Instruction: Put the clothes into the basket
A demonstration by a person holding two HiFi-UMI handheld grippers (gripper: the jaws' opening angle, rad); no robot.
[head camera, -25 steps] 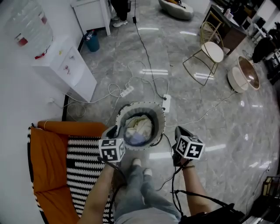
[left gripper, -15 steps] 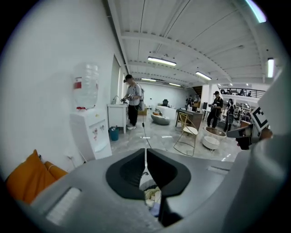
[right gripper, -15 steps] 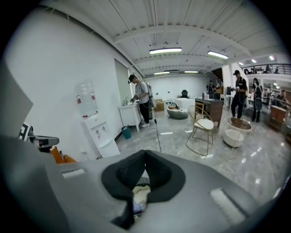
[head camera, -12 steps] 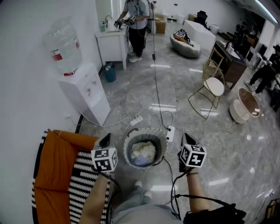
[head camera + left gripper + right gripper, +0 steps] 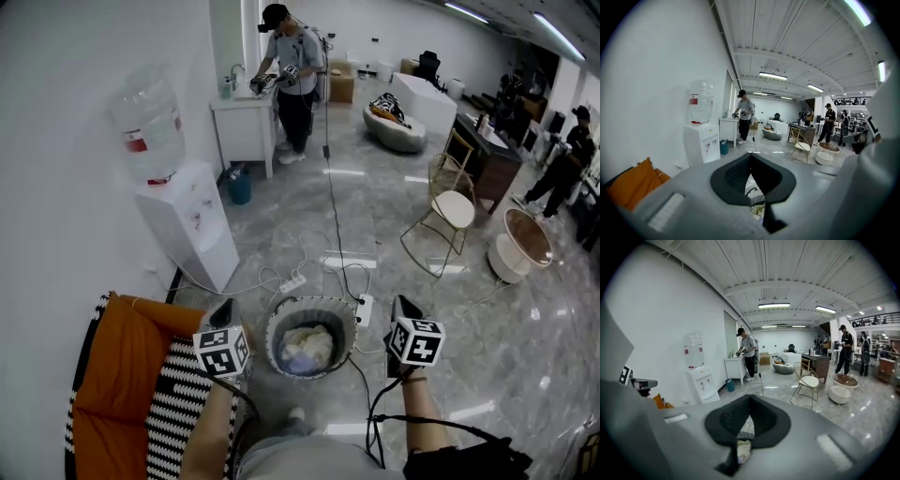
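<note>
The jaws of our left gripper [image 5: 223, 314] have just been closing and meet on nothing; our right gripper [image 5: 401, 307] is closed and empty too. The clothes [image 5: 305, 345] lie in the basket [image 5: 278, 323] on the floor [image 5: 394, 197] between them. We could snag the cables [image 5: 330, 202] or the power strip [image 5: 365, 308] beside it and tip it.
</note>
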